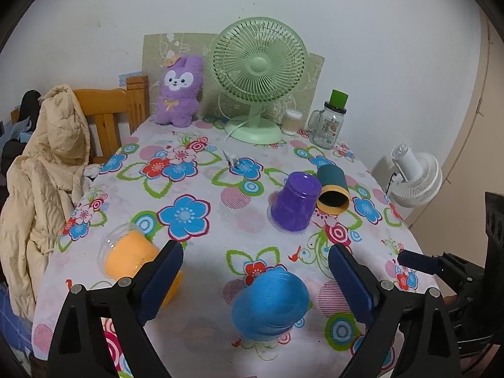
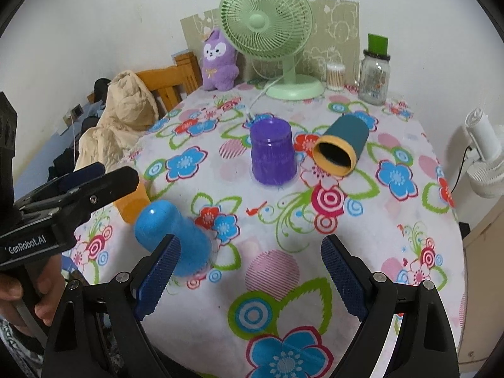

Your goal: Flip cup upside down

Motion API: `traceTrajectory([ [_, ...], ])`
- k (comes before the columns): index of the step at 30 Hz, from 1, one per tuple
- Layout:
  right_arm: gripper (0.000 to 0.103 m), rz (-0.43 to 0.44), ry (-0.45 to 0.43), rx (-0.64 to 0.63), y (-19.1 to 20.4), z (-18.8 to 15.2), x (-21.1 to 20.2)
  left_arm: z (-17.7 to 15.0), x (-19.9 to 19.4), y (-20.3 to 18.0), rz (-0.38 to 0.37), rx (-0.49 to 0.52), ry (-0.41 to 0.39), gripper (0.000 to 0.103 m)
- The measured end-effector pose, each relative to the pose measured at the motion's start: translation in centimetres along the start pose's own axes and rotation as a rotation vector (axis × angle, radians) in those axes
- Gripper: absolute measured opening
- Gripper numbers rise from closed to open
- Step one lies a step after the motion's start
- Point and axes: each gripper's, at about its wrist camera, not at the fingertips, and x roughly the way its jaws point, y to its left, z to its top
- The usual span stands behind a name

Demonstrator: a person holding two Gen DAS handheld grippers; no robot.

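Note:
Four cups are on the floral tablecloth [image 1: 204, 245]. A blue cup [image 1: 271, 305] stands upside down between my left gripper's open fingers; it also shows in the right wrist view [image 2: 176, 236]. A purple cup [image 1: 296, 201] [image 2: 272, 152] stands upside down mid-table. A teal cup with a yellow rim [image 1: 332, 190] [image 2: 343, 146] lies on its side beside it, mouth toward me. An orange cup [image 1: 132, 256] [image 2: 134, 200] lies on its side at the left edge. My left gripper [image 1: 255, 280] is open and empty. My right gripper [image 2: 250, 274] is open and empty above the cloth.
At the back stand a green desk fan [image 1: 258, 78], a purple plush toy [image 1: 179, 91], a glass jar with a green lid [image 1: 329, 123] and a cotton swab box [image 1: 291, 121]. A wooden chair with a beige jacket [image 1: 47, 170] is left. A white fan [image 1: 415, 179] is right.

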Motion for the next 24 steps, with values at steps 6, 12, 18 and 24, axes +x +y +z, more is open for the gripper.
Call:
traceTrajectory([
  [6,0.093,-0.033,-0.042,-0.008,1.1,0.8,-0.9,0.0,-0.7,0.7,-0.001,-0.004,-0.019,0.096],
  [12,0.093,-0.050,-0.097,-0.001,1.9,1.4,-2.0,0.0,-1.8,1.7,0.002,-0.024,-0.061,0.100],
  [18,0.094,-0.074,-0.144,-0.005,3.1,1.9,-2.9,0.1,-2.9,2.5,0.022,-0.024,-0.110,0.102],
  [24,0.096,-0.082,-0.209,-0.022,4.3,2.3,-4.0,0.4,-4.0,3.4,0.033,-0.027,-0.158,0.103],
])
